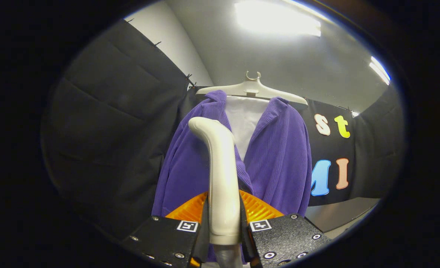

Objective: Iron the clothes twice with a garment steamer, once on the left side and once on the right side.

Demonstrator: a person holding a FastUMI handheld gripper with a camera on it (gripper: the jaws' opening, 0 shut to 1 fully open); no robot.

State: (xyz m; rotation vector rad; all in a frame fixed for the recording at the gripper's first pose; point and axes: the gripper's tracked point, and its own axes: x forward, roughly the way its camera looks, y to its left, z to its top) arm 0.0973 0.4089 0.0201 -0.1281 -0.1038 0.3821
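A purple corduroy jacket (275, 160) hangs open on a pale plastic hanger (252, 89), with a white board (244, 123) showing between its lapels. My gripper (224, 227) is shut on the cream handle of the garment steamer (220, 167), both fingers (205, 223) pressing its sides. The handle rises upright between the fingers and curves left at its top, in front of the jacket's left front panel. Just beyond the fingers, low against the jacket, sits the steamer's orange ribbed part (259, 208).
Black cloth walls (119, 123) close in on the left and behind the jacket. A grey surface (339, 214) lies low to the right. Bright ceiling lights (275, 18) shine above the hanger.
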